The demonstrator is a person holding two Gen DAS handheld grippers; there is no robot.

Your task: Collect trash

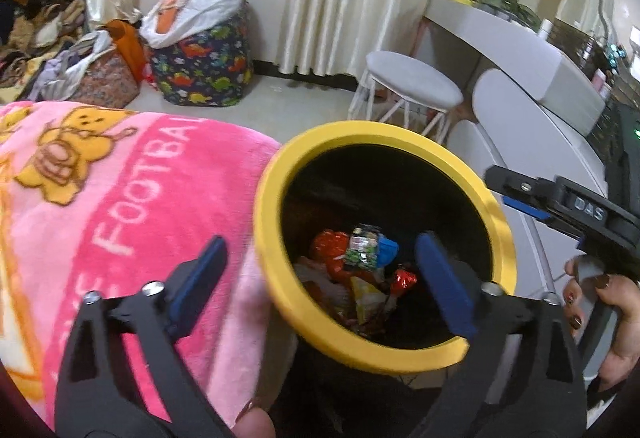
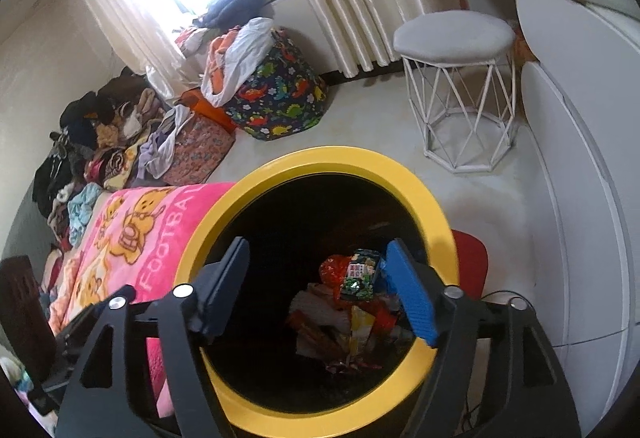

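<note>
A black trash bin with a yellow rim [image 1: 276, 174] stands beside a pink blanket; it also shows in the right wrist view [image 2: 424, 198]. Several colourful wrappers [image 1: 360, 262] lie at its bottom, among them a green and black packet [image 2: 358, 274]. My left gripper [image 1: 324, 278] is open and empty, straddling the bin's left rim from above. My right gripper [image 2: 316, 290] is open and empty, directly over the bin's mouth. The right gripper's body [image 1: 576, 206] shows at the right of the left wrist view, held by a hand.
A pink "FOOTBALL" blanket [image 1: 100, 198] covers the bed left of the bin. A white wire stool [image 2: 460, 78] and white rounded furniture [image 2: 580, 158] stand to the right. Piles of clothes and a dinosaur-print bag [image 2: 280, 94] sit by the curtains.
</note>
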